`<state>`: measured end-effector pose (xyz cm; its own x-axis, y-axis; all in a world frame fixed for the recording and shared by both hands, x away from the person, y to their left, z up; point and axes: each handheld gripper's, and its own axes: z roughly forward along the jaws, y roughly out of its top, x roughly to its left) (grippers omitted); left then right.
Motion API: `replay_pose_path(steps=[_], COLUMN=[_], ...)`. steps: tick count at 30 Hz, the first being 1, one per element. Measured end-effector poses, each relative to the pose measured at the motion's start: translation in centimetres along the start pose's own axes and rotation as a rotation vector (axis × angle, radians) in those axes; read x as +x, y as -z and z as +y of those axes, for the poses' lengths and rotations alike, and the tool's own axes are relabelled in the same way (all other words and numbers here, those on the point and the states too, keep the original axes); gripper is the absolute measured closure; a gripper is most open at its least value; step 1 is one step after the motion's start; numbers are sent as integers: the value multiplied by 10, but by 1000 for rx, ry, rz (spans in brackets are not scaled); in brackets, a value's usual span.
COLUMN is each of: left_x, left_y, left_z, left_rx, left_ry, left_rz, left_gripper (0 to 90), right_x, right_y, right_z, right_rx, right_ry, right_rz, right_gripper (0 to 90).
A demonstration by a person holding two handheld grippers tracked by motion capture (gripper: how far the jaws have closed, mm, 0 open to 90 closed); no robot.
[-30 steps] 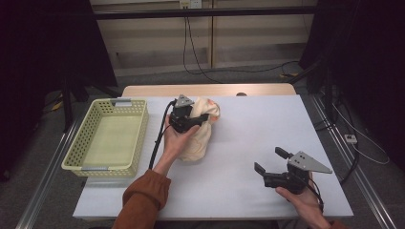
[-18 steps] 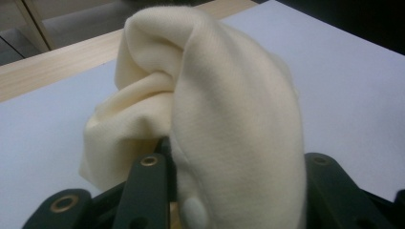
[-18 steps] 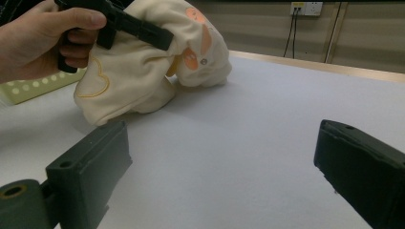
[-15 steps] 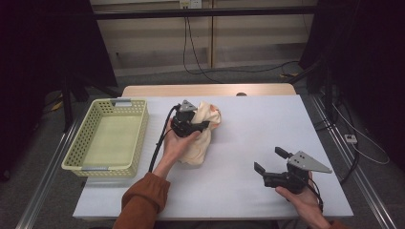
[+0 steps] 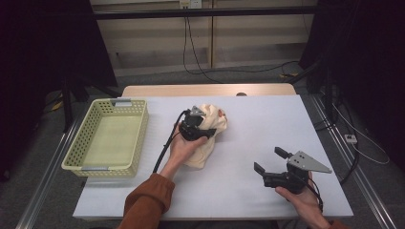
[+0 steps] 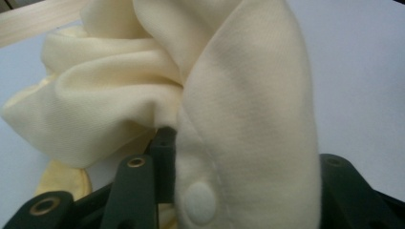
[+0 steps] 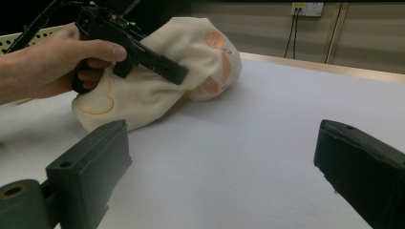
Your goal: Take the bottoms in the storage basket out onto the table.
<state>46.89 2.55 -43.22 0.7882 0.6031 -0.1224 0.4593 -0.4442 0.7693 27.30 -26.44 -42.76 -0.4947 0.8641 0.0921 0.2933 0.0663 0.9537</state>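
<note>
Right hand-held gripper [image 7: 224, 176], jaws wide apart over the white table [image 7: 248, 157], faces the cream garment [image 7: 162, 90] held by the left hand-held gripper [image 7: 176, 74]

The left tool [image 5: 206, 128] has come down a little with the cream cloth [image 5: 208, 136], which now sits lower and more bunched on the tabletop [image 5: 248, 129] than a second ago, when its upper part stood raised under the tool. The tool's jaws have just been opening, with a fold of the cloth [image 6: 248, 119] between them.
</note>
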Motion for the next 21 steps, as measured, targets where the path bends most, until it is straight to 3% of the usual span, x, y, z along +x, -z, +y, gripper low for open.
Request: replay_pose_path(steps=[6, 8, 9, 14, 19, 21], left_x=[-1, -2, -3, 1, 4, 3], left_y=[-8, -9, -9, -14, -21, -22], left_z=[-1, 0, 0, 1, 2, 1], left_rx=[27, 29, 26, 41, 107, 116], left_ry=[-7, -2, -7, -3, 28, 7], left_rz=[7, 29, 74, 81, 25, 15], left_gripper=[492, 473, 460, 462, 440, 420], right_x=[0, 0, 0, 1, 0, 0], right_y=[0, 0, 0, 0, 0, -1], right_z=[0, 0, 0, 0, 0, 0], right_rx=[0, 0, 1, -1, 1, 1], right_ry=[3, 2, 0, 3, 2, 4], right_rz=[2, 1, 1, 2, 1, 2], right_gripper=[50, 50, 50, 50, 51, 50])
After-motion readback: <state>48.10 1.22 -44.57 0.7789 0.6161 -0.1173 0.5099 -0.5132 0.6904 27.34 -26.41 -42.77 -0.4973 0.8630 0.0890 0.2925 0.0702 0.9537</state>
